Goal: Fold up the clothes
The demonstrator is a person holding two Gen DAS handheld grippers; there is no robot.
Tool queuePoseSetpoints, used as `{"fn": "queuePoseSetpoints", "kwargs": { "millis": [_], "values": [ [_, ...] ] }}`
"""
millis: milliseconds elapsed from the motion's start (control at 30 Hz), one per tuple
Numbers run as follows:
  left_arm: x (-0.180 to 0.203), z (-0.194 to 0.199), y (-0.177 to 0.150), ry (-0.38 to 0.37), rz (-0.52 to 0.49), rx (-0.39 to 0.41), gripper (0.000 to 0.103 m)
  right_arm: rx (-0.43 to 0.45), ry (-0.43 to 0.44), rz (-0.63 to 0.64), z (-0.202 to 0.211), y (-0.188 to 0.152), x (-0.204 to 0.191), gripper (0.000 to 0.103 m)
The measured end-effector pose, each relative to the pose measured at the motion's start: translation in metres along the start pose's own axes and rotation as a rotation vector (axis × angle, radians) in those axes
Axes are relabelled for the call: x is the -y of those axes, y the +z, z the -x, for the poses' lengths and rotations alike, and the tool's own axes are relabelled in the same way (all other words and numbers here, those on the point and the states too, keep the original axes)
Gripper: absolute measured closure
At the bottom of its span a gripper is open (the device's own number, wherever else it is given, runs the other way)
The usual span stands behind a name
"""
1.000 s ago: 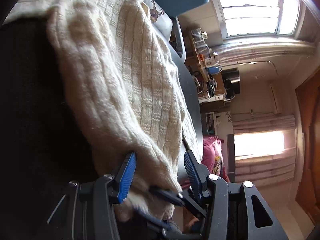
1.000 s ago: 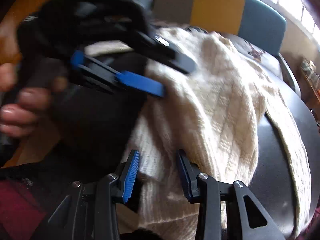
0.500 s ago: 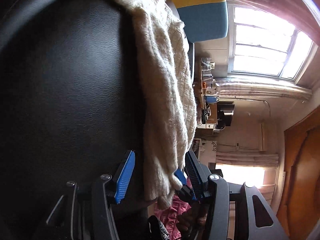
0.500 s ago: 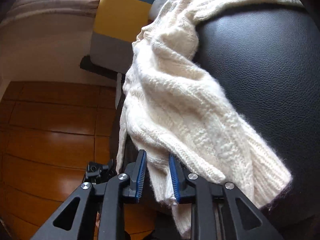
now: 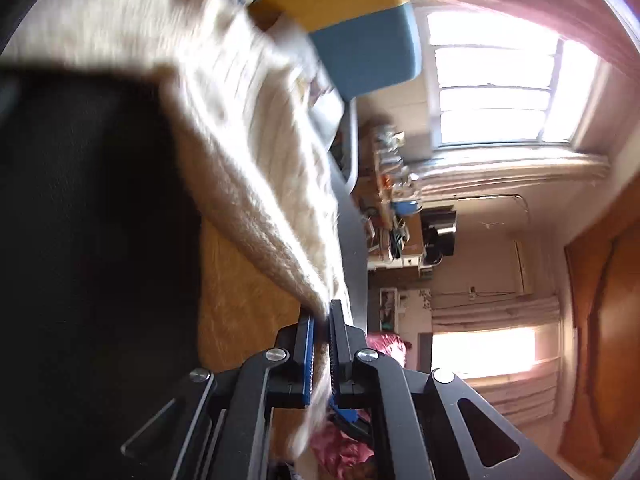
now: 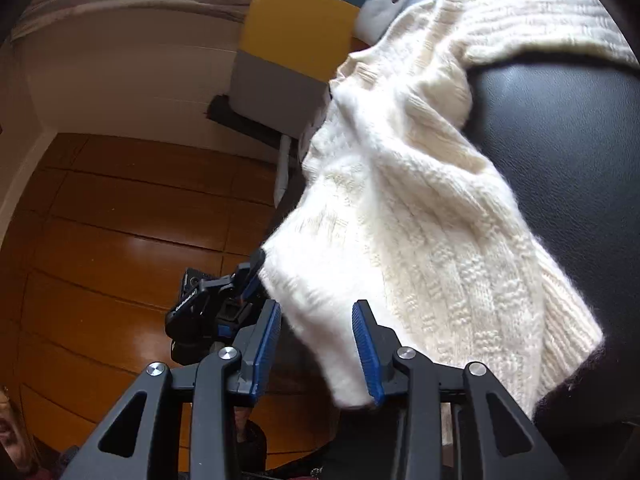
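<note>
**Soft knit, held at one corner**

The cream sweater (image 6: 420, 200) lies draped over a black padded seat (image 6: 560, 160), its lower end hanging past the seat edge above the wood floor (image 6: 100, 220). It looks thick, soft and floppy, light for its bulk and not slippery; it will sag wherever unsupported, so the hem corners or the ribbed edge are the best places to hold.

The left gripper (image 5: 320, 344) has just closed, its jaws now pinching a hem corner. The right gripper (image 6: 316, 344) has just been opening; its jaws stand half-wide around the hanging edge without pressing it.

The sweater's long axis runs from the grippers away across the seat toward the striped chair back (image 6: 296, 44).
</note>
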State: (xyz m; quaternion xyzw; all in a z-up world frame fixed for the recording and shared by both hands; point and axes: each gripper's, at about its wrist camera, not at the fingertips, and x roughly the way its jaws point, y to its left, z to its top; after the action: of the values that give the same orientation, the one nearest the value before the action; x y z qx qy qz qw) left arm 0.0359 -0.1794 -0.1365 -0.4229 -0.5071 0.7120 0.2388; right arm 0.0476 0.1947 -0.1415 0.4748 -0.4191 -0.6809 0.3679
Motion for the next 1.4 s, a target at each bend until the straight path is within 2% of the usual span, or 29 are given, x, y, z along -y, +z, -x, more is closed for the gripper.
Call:
{"fn": "queuePoseSetpoints", "kwargs": {
  "millis": [133,167,200,233,433,567,600,633,667,700,733,833,867,933,967,1000,1100,1200,1233,1300,1400],
  "values": [
    [-0.020,0.043,0.006,0.095,0.006,0.077,0.095,-0.009,-0.070,-0.002,-0.002,0.002,0.008,0.061],
    [-0.032,0.047,0.006,0.130,0.045,0.085,0.077,-0.026,-0.083,-0.015,-0.011,0.006,0.015,0.061],
    [-0.046,0.049,0.005,0.161,0.083,0.078,0.042,-0.039,-0.094,-0.026,-0.017,0.007,0.020,0.061],
    [-0.059,0.050,0.001,0.187,0.113,0.064,0.031,-0.047,-0.103,-0.032,-0.019,0.005,0.023,0.061],
    [-0.091,0.051,-0.015,0.235,0.148,0.077,0.031,-0.057,-0.185,-0.039,-0.019,0.000,0.032,0.061],
    [-0.084,0.015,-0.014,0.179,0.109,0.031,0.031,-0.040,-0.201,-0.067,-0.019,0.004,0.040,0.064],
    [-0.079,0.001,-0.016,0.180,0.079,0.004,0.047,-0.038,-0.200,-0.071,-0.020,0.005,0.041,0.064],
    [-0.074,-0.013,-0.018,0.184,0.050,-0.032,0.073,-0.039,-0.200,-0.071,-0.020,0.004,0.042,0.064],
    [-0.069,-0.028,-0.022,0.193,0.030,-0.093,0.095,-0.043,-0.206,-0.067,-0.022,0.006,0.043,0.064],
    [-0.065,-0.037,-0.028,0.201,0.012,-0.130,0.096,-0.053,-0.219,-0.052,-0.024,0.008,0.043,0.064],
    [-0.060,-0.039,-0.033,0.236,-0.009,-0.135,0.096,-0.066,-0.237,-0.030,-0.025,0.009,0.040,0.064],
    [-0.055,-0.016,-0.032,0.355,-0.058,-0.068,0.095,-0.116,-0.271,0.070,-0.030,0.014,0.027,0.064],
    [-0.056,-0.004,-0.027,0.350,-0.051,-0.035,0.093,-0.121,-0.279,0.107,-0.031,0.018,0.021,0.064],
    [-0.051,0.019,-0.014,0.376,-0.077,0.041,0.077,-0.096,-0.289,0.187,-0.031,0.031,0.006,0.063],
    [-0.047,0.031,-0.006,0.404,-0.101,0.084,0.057,-0.084,-0.294,0.227,-0.031,0.037,-0.002,0.063],
    [-0.043,0.043,0.002,0.432,-0.125,0.128,0.048,-0.065,-0.301,0.266,-0.031,0.046,-0.010,0.063],
    [-0.025,0.058,0.034,0.459,-0.187,0.217,0.048,0.016,-0.350,0.400,-0.034,0.083,-0.035,0.063],
    [0.000,0.040,0.069,0.499,-0.295,0.238,0.050,0.072,-0.450,0.518,-0.046,0.128,-0.053,0.063],
    [0.007,0.026,0.081,0.505,-0.323,0.228,0.051,0.086,-0.482,0.555,-0.050,0.143,-0.058,0.063],
    [0.020,-0.001,0.105,0.517,-0.381,0.206,0.059,0.092,-0.548,0.605,-0.070,0.176,-0.064,0.063],
    [0.035,-0.051,0.140,0.547,-0.458,0.159,0.060,0.044,-0.605,0.628,-0.112,0.229,-0.056,0.063]
  ]
}}
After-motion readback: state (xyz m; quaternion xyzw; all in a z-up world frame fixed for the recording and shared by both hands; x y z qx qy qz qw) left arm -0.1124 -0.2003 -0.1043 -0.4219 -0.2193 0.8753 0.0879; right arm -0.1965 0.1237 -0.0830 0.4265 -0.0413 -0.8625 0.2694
